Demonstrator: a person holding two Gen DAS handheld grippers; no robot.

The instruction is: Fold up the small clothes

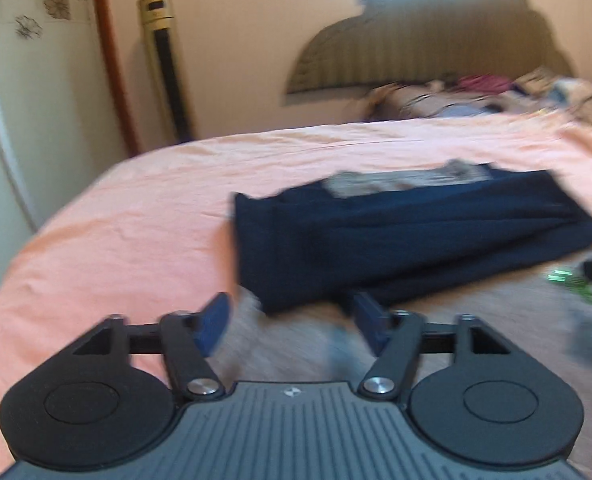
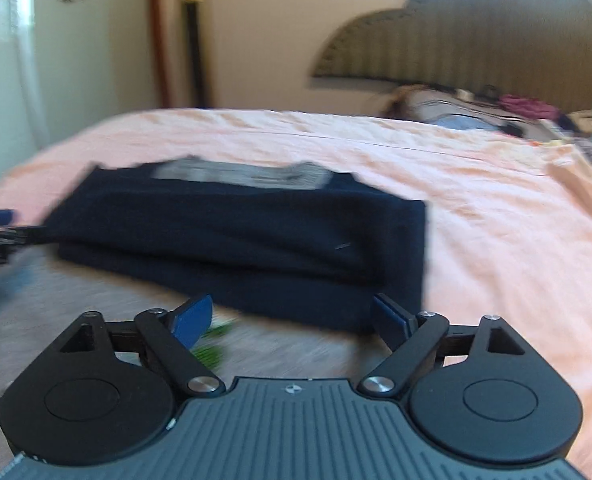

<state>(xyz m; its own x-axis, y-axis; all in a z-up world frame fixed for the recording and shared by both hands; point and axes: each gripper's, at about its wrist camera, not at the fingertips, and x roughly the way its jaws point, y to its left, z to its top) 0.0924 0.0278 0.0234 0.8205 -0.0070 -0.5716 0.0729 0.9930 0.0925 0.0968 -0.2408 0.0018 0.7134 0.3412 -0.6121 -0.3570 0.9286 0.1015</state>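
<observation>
A bed (image 1: 136,184) with a peach sheet is filling both views, and a grey cloth (image 1: 476,320) is lying across its near edge, carrying a folded dark navy garment (image 1: 396,236). The garment is lying flat in a long rectangle, partly on the grey cloth and partly on the peach sheet, well in from the left edge of the bed and short of the headboard (image 1: 416,52) end, where a pile of mixed clothes (image 1: 476,92) is sitting. Its layers are showing as stacked folds along the near side, and a grey printed patch (image 1: 400,180) is peeking out along its far edge. The left gripper (image 1: 292,320) is hovering over the grey cloth just short of the garment's near left corner, its blue fingers (image 1: 216,324) standing wide apart with nothing between them. In the right wrist view the same garment (image 2: 256,236) is lying just ahead of the right gripper (image 2: 296,318), whose right finger (image 2: 392,318) is sitting close to the garment's near right corner; whether it is touching the fabric cannot be told through the blur. That gripper is also spread open and gripping nothing. Small green marks (image 2: 212,350) are showing on the grey cloth beside its left finger.
</observation>
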